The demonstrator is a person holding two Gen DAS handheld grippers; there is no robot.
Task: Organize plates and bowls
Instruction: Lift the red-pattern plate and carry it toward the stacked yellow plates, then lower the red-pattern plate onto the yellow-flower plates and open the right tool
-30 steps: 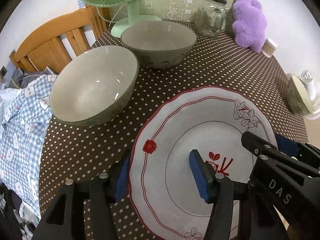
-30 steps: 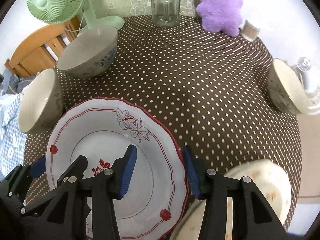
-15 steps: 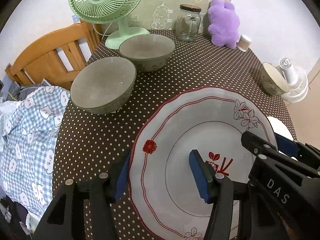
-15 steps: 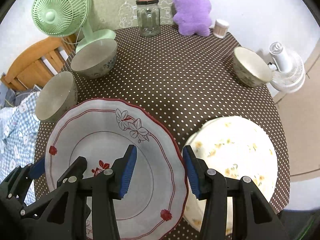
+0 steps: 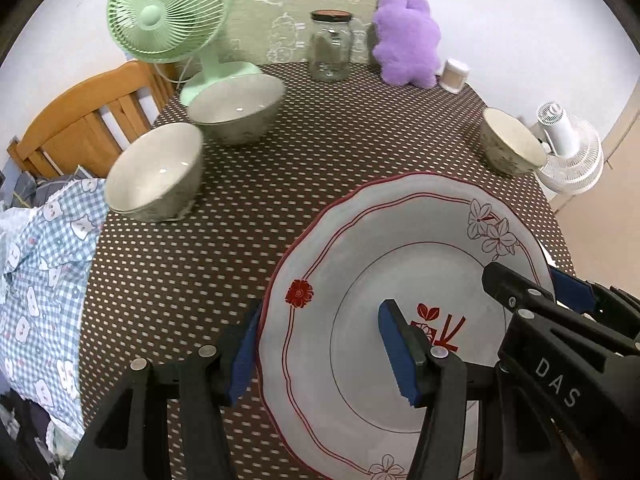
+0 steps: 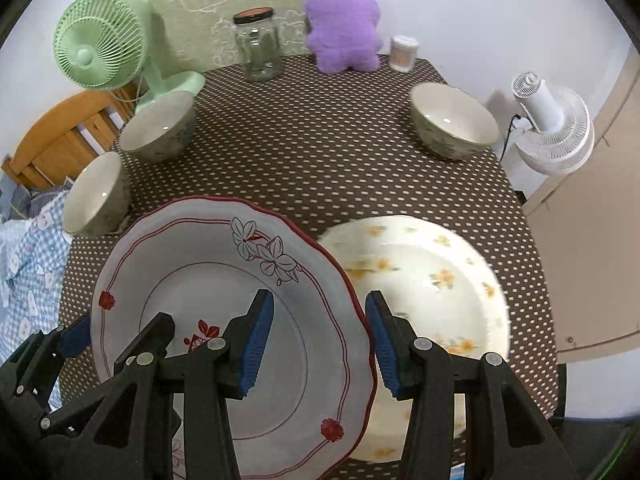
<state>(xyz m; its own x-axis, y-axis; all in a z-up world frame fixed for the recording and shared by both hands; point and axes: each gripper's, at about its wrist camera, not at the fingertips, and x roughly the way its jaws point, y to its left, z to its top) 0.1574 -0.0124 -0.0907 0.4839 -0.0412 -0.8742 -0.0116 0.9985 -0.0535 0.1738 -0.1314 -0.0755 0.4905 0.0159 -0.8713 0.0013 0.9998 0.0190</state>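
A white scalloped plate with a red rim (image 5: 400, 248) (image 6: 192, 264) hangs tilted above the dotted brown table (image 6: 328, 168), carried between both grippers. My left gripper (image 5: 320, 332) is shut on its left rim, one blue pad under the edge and one inside the well. My right gripper (image 6: 320, 320) is shut on its right rim in the same way. A yellow-flowered plate (image 6: 432, 264) lies on the table just right of it, partly covered by the held plate. Three grey-green bowls stand on the table: two at the left (image 6: 160, 128) (image 6: 96, 196) and one at the right (image 6: 452, 120).
At the table's back stand a green fan (image 6: 100, 52), a glass jar (image 6: 260, 48), a purple plush toy (image 6: 344, 36) and a small swab pot (image 6: 404, 54). A white fan (image 6: 556, 128) sits off the right edge. A wooden chair (image 5: 80, 132) and checked cloth (image 5: 36, 272) lie left.
Both grippers rose and pulled back with the red-rimmed plate between them. The bowls shrank into the distance, and the yellow-flowered plate came into full view at the right.
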